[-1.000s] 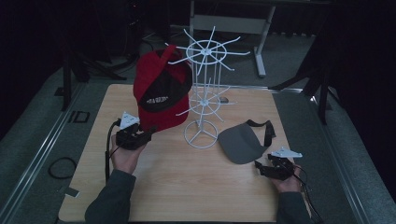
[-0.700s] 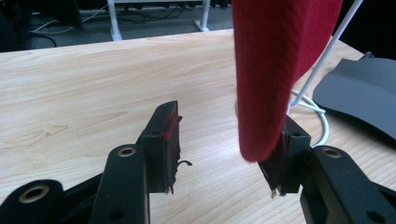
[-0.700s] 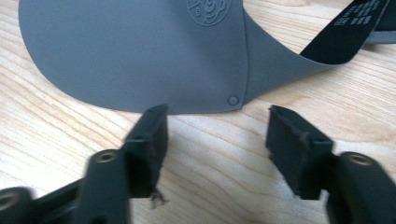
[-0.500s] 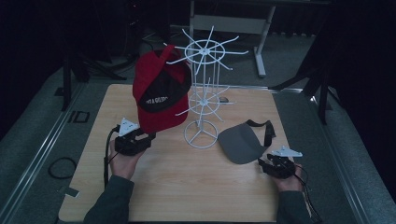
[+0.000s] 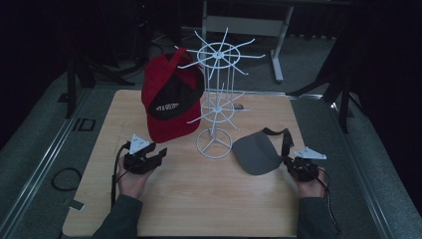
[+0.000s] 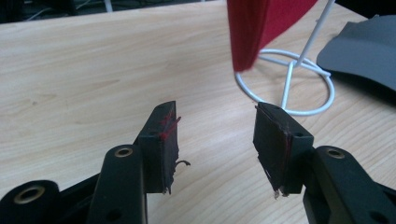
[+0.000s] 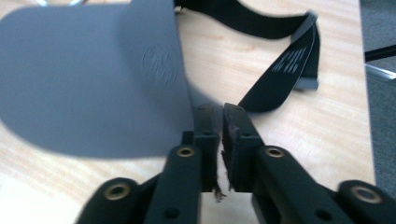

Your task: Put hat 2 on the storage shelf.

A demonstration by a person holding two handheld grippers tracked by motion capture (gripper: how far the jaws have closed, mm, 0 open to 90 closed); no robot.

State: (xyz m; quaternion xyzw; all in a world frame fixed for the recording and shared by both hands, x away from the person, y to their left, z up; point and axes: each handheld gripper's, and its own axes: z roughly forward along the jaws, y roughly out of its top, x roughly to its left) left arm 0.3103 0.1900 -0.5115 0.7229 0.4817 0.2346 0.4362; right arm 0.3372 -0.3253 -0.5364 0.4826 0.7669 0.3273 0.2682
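Hanging headwear on a wire rack: one item up, one still on the surface.

The red cap (image 5: 171, 102) already hangs on the white wire rack (image 5: 215, 99). The left hand-held gripper (image 5: 152, 158) rests near the cap's brim with jaws apart and nothing between them. The grey visor (image 5: 256, 153) lies flat beside the rack's base. The right hand-held gripper (image 5: 294, 166) has just been closing, its jaws now nearly together at the visor's edge near the black strap (image 7: 280, 60); whether fabric is pinched cannot be told. Lifting and hanging the visor appears to remain.
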